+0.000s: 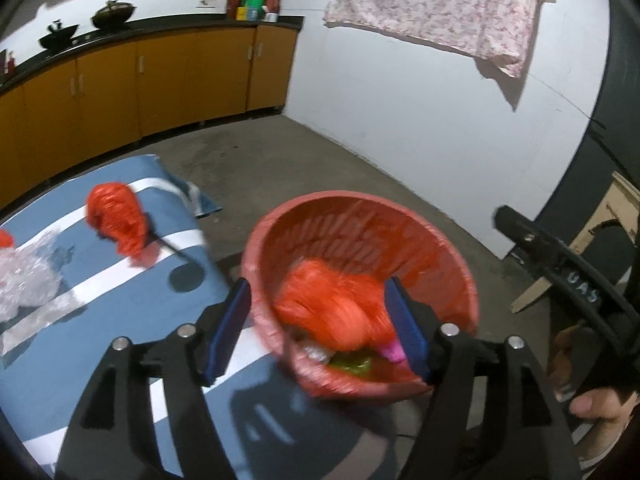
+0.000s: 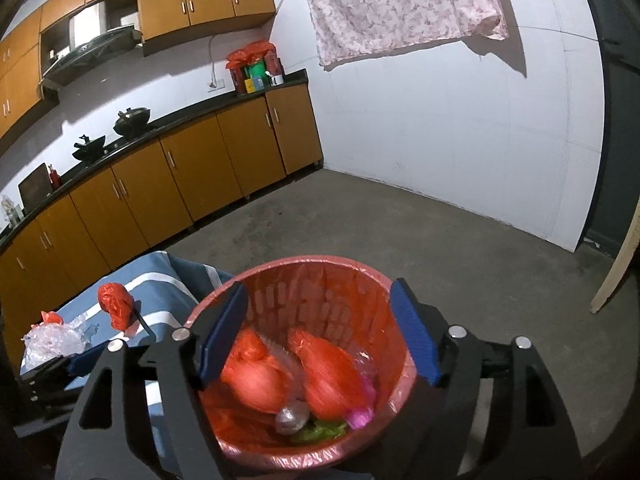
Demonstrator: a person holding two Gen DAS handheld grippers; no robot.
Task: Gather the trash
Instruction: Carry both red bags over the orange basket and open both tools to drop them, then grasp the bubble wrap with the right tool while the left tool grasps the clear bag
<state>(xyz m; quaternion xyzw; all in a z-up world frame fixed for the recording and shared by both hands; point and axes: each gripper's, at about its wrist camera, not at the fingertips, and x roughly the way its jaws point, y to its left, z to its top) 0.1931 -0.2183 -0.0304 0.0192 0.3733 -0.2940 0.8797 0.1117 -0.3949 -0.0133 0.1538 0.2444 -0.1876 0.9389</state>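
Left wrist view: left gripper [image 1: 318,326] is hanging over the red trash basket [image 1: 460,276], jaws standing wide, pads not pressing on anything. A blurred orange plastic bag [image 1: 336,308] is sitting between the blue pads [image 1: 230,332], inside the basket, above green, pink and clear scraps at the bottom. Basket is lined with a red liner and standing on the concrete floor [image 1: 280,160], just beside the table [image 1: 120,280] with the blue-and-white striped cloth. On the table, another crumpled red bag [image 1: 116,216] is lying near a black stick-like part, with clear plastic wrap [image 1: 24,280] further left. At far right, a hand [image 1: 592,404] is gripping the black handle of the right gripper.

Right wrist view: right gripper [image 2: 318,330] is pointing down into the same basket [image 2: 396,412], jaws wide, holding nothing. 2 orange bags [image 2: 256,380] are lying in the basket, side by side, with a silvery wad [image 2: 290,420], green scrap and pink scrap below them. The red bag [image 2: 116,304] and the clear wrap [image 2: 52,340] are lying on the table at left.
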